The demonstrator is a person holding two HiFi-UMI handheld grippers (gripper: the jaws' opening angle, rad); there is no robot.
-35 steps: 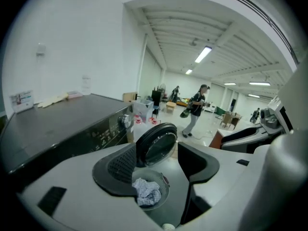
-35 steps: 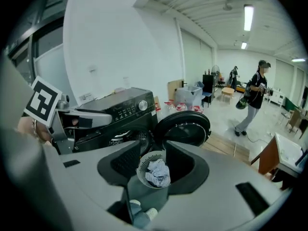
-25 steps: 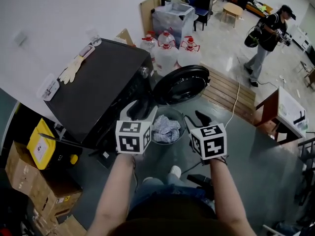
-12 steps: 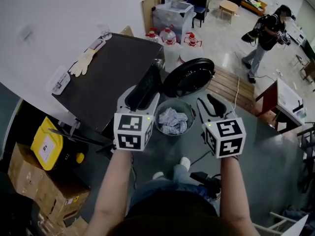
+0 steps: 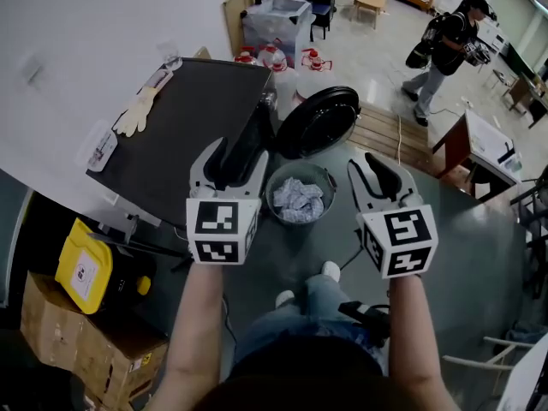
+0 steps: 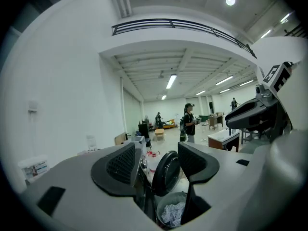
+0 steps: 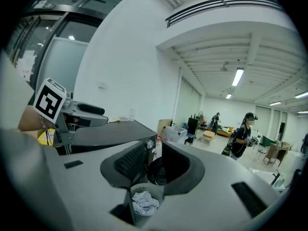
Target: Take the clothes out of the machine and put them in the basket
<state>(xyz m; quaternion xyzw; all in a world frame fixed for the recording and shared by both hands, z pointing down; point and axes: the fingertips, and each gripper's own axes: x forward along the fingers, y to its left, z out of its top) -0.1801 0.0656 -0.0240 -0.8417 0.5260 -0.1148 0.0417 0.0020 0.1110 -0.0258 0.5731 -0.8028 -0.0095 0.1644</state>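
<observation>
The black washing machine (image 5: 188,118) stands at the upper left with its round door (image 5: 318,122) swung open. On the floor in front of it sits a round grey basket (image 5: 301,167) holding crumpled white and blue clothes (image 5: 298,199). My left gripper (image 5: 229,151) hovers left of the basket, over the machine's front; it is open and empty. In the left gripper view the door (image 6: 166,172) and the basket (image 6: 173,213) show through the gap. My right gripper (image 5: 370,163) hangs right of the basket. Its jaws have just been closing, stand narrowly apart and hold nothing.
A pale glove (image 5: 137,110) lies on the machine's top. Water jugs (image 5: 272,56) and a clear bin (image 5: 276,20) stand behind it. Beyond the door lies a wooden pallet (image 5: 390,135). A yellow canister (image 5: 86,264) and cardboard boxes (image 5: 77,341) sit at the left. A person (image 5: 445,45) stands far right.
Both grippers have risen from close beside the basket and drawn slightly apart. The basket and its clothes have stayed put.
</observation>
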